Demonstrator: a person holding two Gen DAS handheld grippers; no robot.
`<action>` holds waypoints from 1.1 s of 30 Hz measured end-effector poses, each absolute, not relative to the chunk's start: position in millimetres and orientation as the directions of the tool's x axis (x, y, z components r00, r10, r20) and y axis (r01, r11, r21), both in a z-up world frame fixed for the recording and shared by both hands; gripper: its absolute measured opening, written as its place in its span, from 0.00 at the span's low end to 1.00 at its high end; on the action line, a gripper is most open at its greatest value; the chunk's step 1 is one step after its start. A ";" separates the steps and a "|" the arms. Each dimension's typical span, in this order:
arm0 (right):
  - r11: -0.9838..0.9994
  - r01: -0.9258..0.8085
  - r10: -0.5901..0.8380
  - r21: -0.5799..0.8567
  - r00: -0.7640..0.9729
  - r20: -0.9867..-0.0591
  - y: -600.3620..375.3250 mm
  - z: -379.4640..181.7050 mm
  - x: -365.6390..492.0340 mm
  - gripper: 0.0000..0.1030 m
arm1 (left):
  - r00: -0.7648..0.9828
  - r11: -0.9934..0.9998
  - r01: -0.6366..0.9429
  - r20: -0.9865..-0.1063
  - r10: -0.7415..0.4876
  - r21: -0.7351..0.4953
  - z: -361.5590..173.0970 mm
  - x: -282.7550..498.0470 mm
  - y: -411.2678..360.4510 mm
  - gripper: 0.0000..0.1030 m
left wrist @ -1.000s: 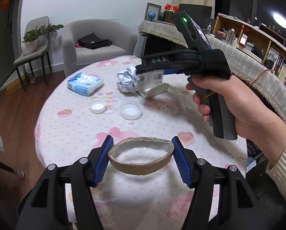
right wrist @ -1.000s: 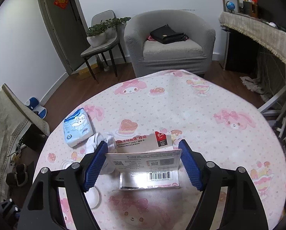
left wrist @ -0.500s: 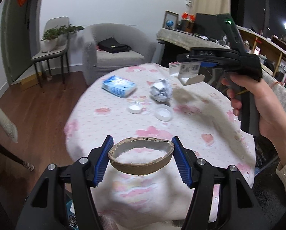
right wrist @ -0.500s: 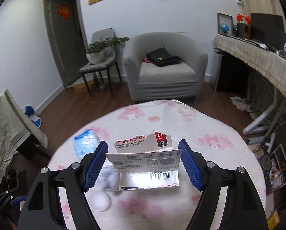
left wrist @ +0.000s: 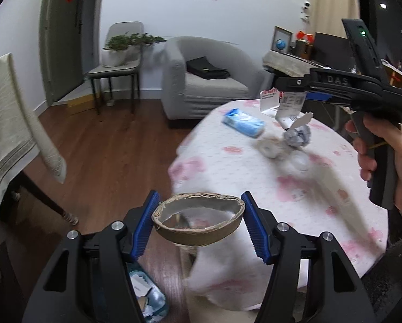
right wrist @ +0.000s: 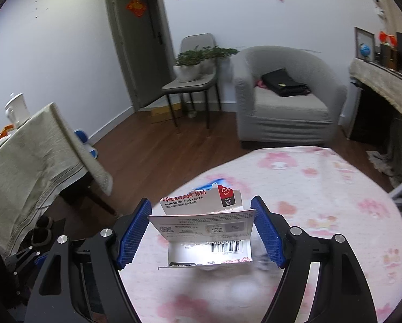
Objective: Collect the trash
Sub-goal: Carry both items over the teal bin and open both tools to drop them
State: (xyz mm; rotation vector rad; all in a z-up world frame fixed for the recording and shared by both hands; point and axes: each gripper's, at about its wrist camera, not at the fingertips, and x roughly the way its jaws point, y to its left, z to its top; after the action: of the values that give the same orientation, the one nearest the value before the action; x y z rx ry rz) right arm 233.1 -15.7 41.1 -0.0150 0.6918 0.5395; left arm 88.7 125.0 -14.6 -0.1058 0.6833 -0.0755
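Now both loaded tongs have swung left off the table.

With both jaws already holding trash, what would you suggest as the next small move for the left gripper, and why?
Probably carry the left gripper down and a little left, over the bin on the floor. Its jaws are shut on the cardboard ring, which already hangs past the table edge, and the bin with paper scraps shows just below. Release should wait until it is above the bin.
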 end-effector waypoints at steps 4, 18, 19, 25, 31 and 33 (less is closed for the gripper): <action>0.842 -0.513 0.495 0.166 0.613 -0.616 8.5 36.9 226.8 0.75 | 0.769 0.993 0.000 -0.634 -0.077 -0.119 -19.0 82.2 142.1 0.63; 0.769 -0.613 0.559 0.182 0.506 -0.658 82.6 16.0 209.4 0.75 | 0.717 0.983 -0.125 -0.697 -0.006 -0.137 -48.4 66.2 199.6 0.63; 0.761 -0.622 0.565 0.183 0.496 -0.659 89.6 14.3 207.2 0.75 | 0.711 0.980 -0.140 -0.703 0.000 -0.141 -52.0 64.4 205.8 0.63; 0.717 -0.671 0.592 0.189 0.442 -0.674 124.2 3.7 195.0 0.75 | 0.666 0.967 -0.208 -0.746 0.027 -0.150 -75.7 58.2 232.3 0.63; 0.670 -0.714 0.617 0.205 0.381 -0.688 161.8 -9.8 184.1 0.75 | 0.593 0.947 -0.275 -0.805 0.031 -0.166 -109.2 49.7 260.8 0.63; 0.661 -0.720 0.619 0.213 0.362 -0.697 171.3 -15.5 182.6 0.75 | 0.566 0.942 -0.291 -0.824 0.031 -0.165 -122.3 47.1 267.4 0.63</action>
State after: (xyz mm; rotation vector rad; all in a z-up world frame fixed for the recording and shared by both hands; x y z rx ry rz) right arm 182.6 171.3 -15.5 -0.1371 0.8333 0.8652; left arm 47.1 267.4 -122.3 -0.2980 0.9541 0.1927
